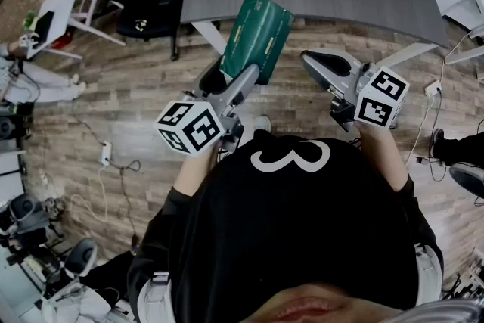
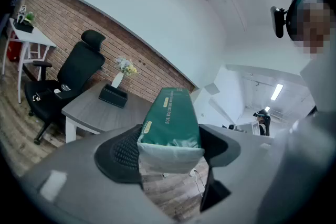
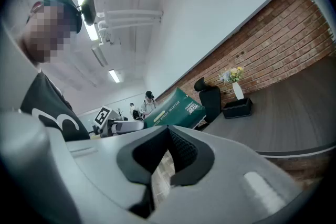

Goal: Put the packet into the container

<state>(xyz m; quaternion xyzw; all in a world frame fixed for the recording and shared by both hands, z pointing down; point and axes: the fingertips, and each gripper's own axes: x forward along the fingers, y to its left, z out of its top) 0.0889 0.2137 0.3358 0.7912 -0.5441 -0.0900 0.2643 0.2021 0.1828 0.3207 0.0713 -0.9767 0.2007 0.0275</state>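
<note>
Black long-sleeved top [image 1: 302, 238] with a white numeral 3 [image 1: 290, 156]; the grey, black-padded left gripper [image 1: 231, 79] and right gripper [image 1: 311, 60] each carry a white cube [image 1: 189, 127] with black square markers.

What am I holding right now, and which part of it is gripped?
The left hand-held gripper clamps the green packet by its pale near end, across its width. The right hand-held gripper holds nothing; its jaws are together.
</note>
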